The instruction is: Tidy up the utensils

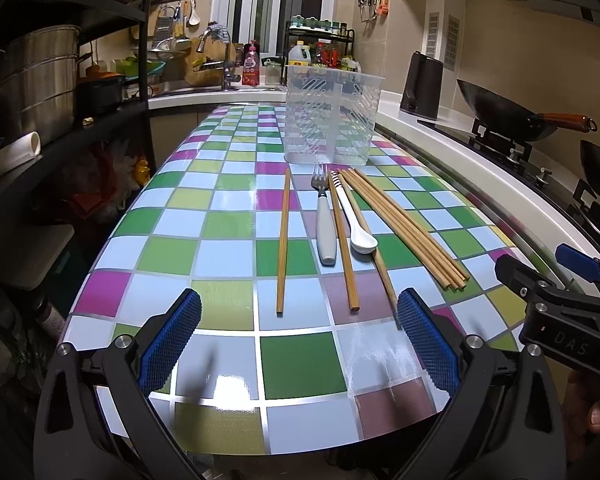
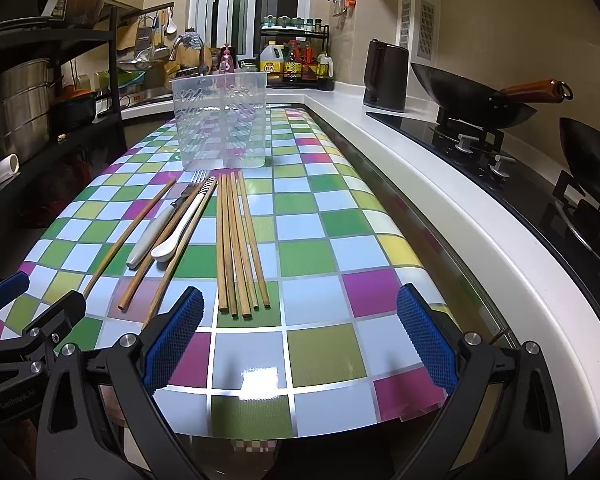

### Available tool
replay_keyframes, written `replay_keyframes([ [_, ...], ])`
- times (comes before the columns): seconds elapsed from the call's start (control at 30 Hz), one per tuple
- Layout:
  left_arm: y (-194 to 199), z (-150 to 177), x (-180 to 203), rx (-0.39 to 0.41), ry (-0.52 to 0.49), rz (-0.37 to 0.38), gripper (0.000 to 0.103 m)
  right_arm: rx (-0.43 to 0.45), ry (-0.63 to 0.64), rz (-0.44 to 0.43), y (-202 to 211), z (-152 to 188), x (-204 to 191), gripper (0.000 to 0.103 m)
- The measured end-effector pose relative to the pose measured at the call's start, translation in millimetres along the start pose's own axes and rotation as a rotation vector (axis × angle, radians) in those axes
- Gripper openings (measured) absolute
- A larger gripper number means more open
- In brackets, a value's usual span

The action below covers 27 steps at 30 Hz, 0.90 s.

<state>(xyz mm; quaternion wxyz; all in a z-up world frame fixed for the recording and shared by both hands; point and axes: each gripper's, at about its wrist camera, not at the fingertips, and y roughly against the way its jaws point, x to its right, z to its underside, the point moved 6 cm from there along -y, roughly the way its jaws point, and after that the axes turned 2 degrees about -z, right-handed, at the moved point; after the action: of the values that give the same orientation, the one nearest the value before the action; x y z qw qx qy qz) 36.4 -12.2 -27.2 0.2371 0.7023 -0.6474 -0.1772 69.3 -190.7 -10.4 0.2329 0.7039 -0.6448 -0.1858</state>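
Observation:
Utensils lie side by side on the chequered table [image 1: 228, 352]. From left: a lone wooden chopstick [image 1: 284, 240], a grey-handled fork [image 1: 323, 220], a white spoon [image 1: 353, 220] lying across two chopsticks, and a bundle of several chopsticks [image 1: 407, 228]. Behind them stands an empty clear plastic holder [image 1: 331, 120]. My left gripper [image 1: 300, 300] is open just short of the near ends, holding nothing. In the right wrist view my right gripper [image 2: 300, 296] is open, with the chopstick bundle [image 2: 240, 244] just ahead to its left, near the fork [image 2: 156, 232], spoon [image 2: 180, 226] and holder [image 2: 220, 120].
A raised white counter ledge [image 2: 459, 200] runs along the table's right side, with a gas stove, a wok [image 2: 471, 96] and a dark kettle [image 2: 385, 76]. A black rack with a steel pot [image 1: 40, 76] stands on the left. The sink is at the back.

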Motion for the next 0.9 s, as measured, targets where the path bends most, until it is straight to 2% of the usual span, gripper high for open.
replay_keyframes([
  [0.4,4.6,-2.0,5.0,0.031,-0.008,0.02,0.094,0.002,0.002,-0.001,-0.2,-0.6,0.0,0.095],
  [0.53,4.3,-0.9,7.0,0.022,-0.013,0.034,0.09,0.004,0.002,0.0,-0.7,-1.8,0.8,0.095],
  [0.9,3.0,0.4,8.1,0.01,-0.014,0.05,0.09,0.02,-0.003,0.017,0.7,-4.2,2.7,0.095],
])
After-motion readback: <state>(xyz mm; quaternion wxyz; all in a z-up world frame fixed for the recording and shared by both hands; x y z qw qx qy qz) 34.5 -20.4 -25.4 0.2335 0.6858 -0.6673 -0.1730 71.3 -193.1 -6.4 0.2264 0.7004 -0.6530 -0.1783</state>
